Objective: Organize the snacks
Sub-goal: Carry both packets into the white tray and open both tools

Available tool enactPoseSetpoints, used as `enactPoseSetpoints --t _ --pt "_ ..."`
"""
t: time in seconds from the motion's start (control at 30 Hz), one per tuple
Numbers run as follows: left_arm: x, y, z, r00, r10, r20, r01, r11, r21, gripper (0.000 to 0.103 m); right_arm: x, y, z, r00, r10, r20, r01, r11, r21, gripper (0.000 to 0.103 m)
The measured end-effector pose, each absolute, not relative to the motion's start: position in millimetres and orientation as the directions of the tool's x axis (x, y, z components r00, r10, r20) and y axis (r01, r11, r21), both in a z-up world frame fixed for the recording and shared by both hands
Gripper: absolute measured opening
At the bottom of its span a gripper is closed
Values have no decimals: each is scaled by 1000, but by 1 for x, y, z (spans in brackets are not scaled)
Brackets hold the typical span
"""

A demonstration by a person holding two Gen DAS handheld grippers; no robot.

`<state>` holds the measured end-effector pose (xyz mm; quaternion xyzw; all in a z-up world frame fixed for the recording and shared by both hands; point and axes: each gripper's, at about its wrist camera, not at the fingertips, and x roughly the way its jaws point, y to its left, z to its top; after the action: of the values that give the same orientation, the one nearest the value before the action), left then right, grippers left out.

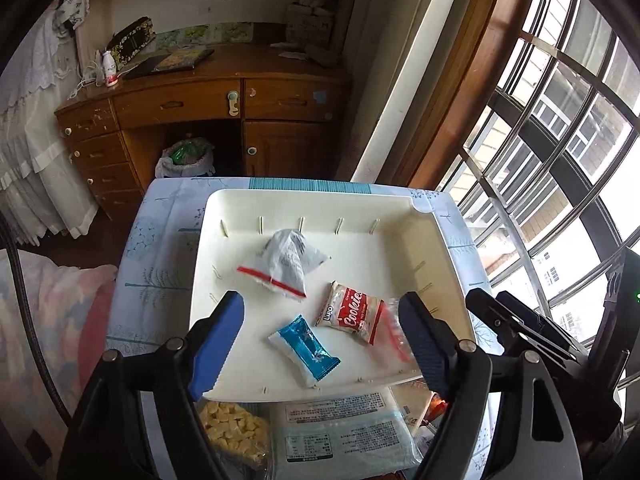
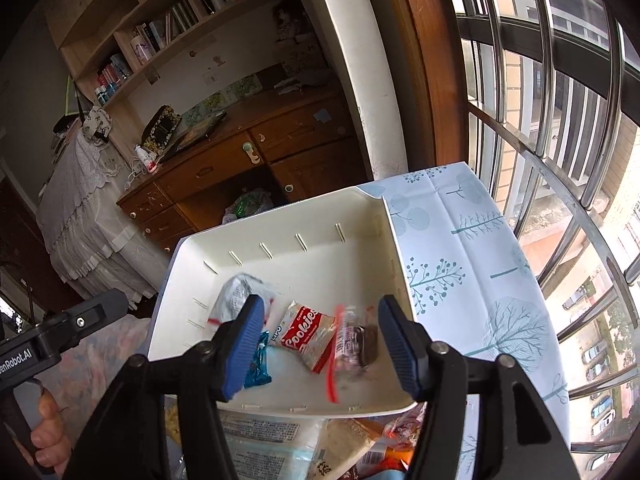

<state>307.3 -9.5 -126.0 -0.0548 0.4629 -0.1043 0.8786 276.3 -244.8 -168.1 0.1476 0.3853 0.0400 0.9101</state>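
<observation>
Nearest, sealed snack packs lie on the table edge below the shallow white plastic tray (image 1: 436, 240), presumably awaiting sorting. Left gripper (image 1: 324, 344) and right gripper (image 2: 320, 344) hover over the tray, jaws apart, gripping nothing. Inside: blue foil-wrapped bar (image 1: 304, 346), red-and-white packet (image 1: 348, 312) reading "Cookies", red-striped clear zip bag (image 2: 352, 344), and farther, grey-printed clear bag (image 1: 288, 264).

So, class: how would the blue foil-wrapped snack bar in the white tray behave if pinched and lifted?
The blue foil-wrapped snack bar probably feels light; its glossy wrapper looks slippery, and the crimped ends would likely flex.
</observation>
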Motion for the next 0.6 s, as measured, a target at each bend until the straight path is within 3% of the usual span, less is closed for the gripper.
enactPoseSetpoints --t 0.1,0.6 --pt "302 -7 -122 551 -231 -802 123 973 -196 79 274 -245 -166 703 187 -686 38 954 299 70" --pt "221 27 -100 590 -220 -777 90 974 -207 80 206 -238 -136 754 134 -643 38 969 246 74"
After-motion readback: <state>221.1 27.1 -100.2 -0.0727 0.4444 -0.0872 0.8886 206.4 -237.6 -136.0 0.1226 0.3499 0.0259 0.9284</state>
